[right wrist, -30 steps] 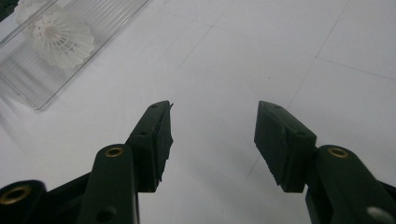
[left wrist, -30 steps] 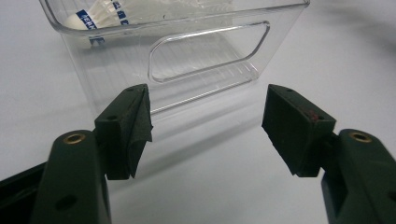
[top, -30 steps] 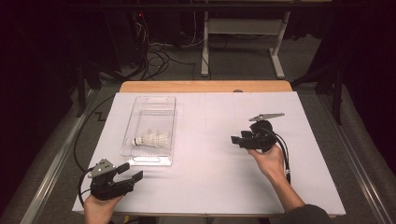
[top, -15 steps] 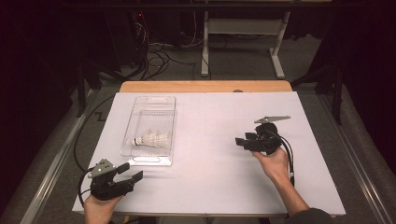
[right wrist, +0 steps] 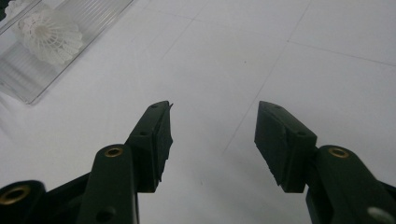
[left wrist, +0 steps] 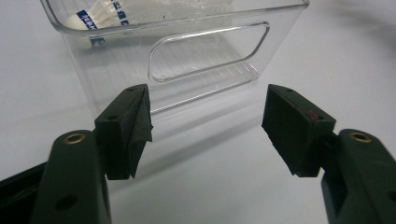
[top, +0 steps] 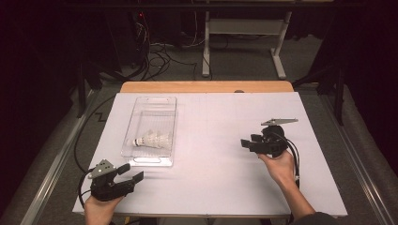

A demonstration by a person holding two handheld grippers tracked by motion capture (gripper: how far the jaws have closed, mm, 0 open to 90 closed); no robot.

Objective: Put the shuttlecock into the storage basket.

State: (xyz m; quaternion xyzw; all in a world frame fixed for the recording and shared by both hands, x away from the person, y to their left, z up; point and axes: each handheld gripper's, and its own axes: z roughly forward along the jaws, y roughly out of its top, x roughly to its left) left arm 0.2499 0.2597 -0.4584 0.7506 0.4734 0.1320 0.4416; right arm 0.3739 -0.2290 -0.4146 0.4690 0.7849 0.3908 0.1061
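Shuttlecocks (top: pixel 152 139) two, clear bin (top: pixel 155 105) one, grippers two, empty

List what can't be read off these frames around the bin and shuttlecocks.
- Shuttlecock count: in the high view they overlap, too small to separate.
- Blue print on the cork band: left gripper view, cut off by the top edge and blurred.
- Clear bin: the right gripper view's left edge cuts it off, so its far end is out of frame.
- Person's left hand: cut off by the high view's bottom edge.

Dark room; grey floor (top: pixel 178 70), cables (top: pixel 157 51), white desk frame (top: pixel 244 28).
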